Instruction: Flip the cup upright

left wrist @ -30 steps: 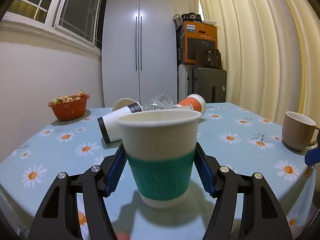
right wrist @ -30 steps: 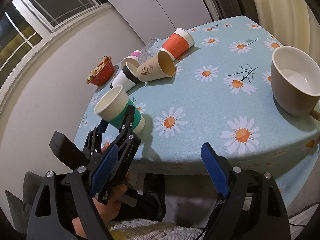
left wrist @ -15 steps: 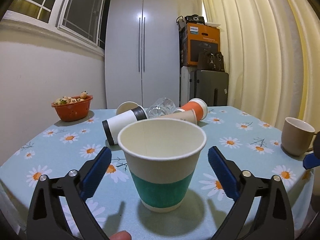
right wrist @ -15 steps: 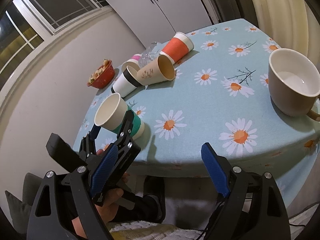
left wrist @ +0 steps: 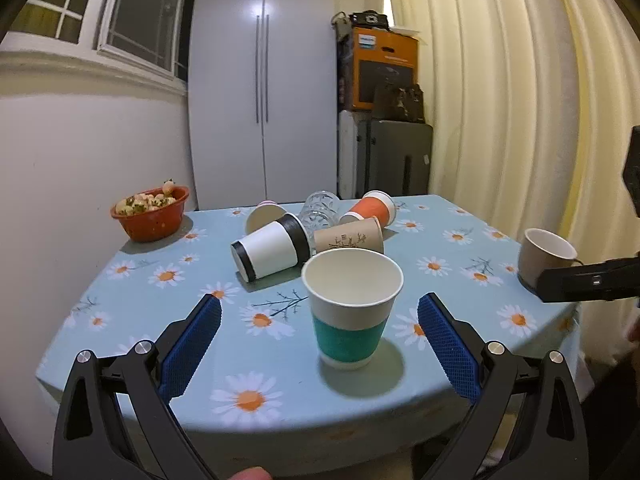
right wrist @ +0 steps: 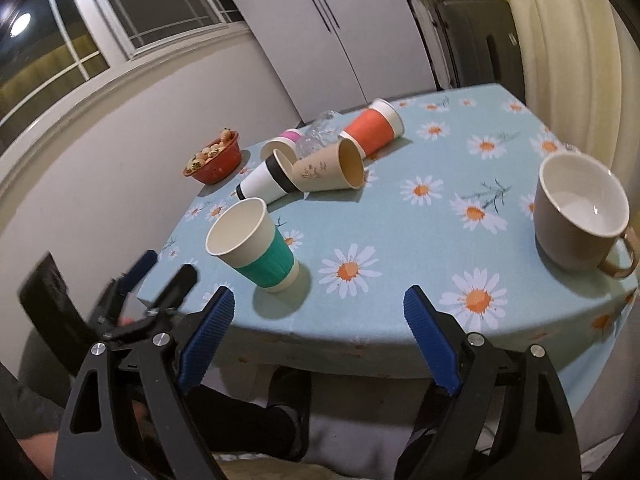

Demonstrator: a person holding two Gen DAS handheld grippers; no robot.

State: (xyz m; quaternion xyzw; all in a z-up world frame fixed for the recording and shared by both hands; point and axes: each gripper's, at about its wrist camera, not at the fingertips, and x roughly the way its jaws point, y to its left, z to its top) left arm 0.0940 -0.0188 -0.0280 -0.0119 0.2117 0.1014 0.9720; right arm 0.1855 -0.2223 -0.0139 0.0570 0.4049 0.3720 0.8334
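A white paper cup with a teal sleeve stands upright near the table's front edge; it also shows in the right wrist view. My left gripper is open and empty, drawn back from the cup, jaws wide on either side of it. My right gripper is open and empty, off the front edge of the table. Behind lie cups on their sides: a white and black one, a tan one, an orange one, a pink-bottomed one and a clear glass.
A beige mug stands upright at the right edge of the daisy tablecloth. A red bowl of food sits at the back left by the wall. A white cabinet and boxes stand behind the table.
My left gripper opened, let go of the teal cup and drew back from it. The cup stays upright on the table. My right gripper rose and came closer to the table.
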